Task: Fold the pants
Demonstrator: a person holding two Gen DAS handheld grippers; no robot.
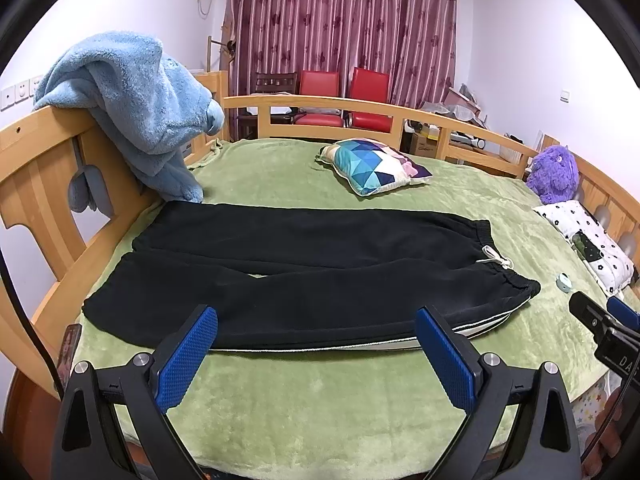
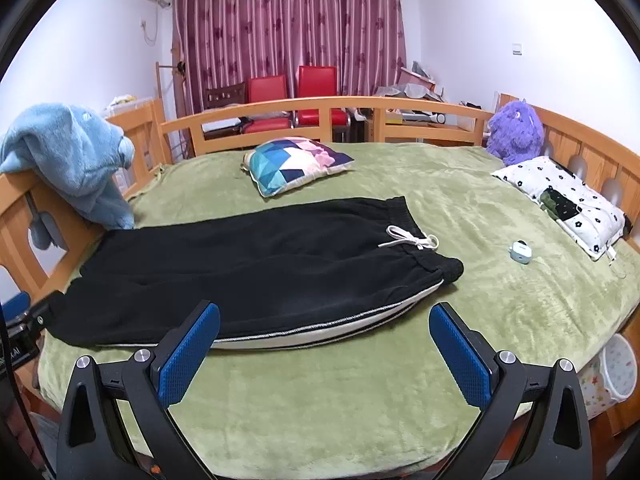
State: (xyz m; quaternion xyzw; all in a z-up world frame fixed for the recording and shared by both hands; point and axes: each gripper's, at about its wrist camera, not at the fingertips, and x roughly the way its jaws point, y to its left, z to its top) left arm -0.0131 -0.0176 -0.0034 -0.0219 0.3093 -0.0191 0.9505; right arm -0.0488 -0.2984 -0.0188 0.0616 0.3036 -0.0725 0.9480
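Green plush bedding (image 1: 320,400) covers a wide wooden-railed bed (image 1: 48,168), with maroon flowered curtains (image 1: 340,20) and two red chairs (image 1: 344,96) at the far wall. At the far left, a blue fleece blanket (image 1: 136,104) hangs over the rail, its lower edge reaching down to the bedding just beside the pant cuffs. The black pants (image 1: 288,280) lie flat across the middle of the bed, legs stretched to the left and waistband to the right, with a white side stripe (image 1: 360,344) running along the near edge and a white drawstring (image 1: 496,258) tied at the waist. Between the two legs a thin wedge of green shows. Beyond the pants, a geometric blue, white and pink cushion (image 1: 376,164) rests on the bedding, well apart from them. Further right, a small pale blue case (image 2: 520,250) sits alone on the cover, then a white flower-print pillow (image 2: 568,204) lies against the right rail, with a purple plush toy (image 2: 516,128) at the far right corner.

Left gripper (image 1: 316,320) hovers over the near edge of the pants with its blue pads spread wide, grasping nothing. Right gripper (image 2: 324,314) hangs over the near edge closer to the waistband, likewise spread wide and empty; its tip also shows at the right edge of the left wrist view.
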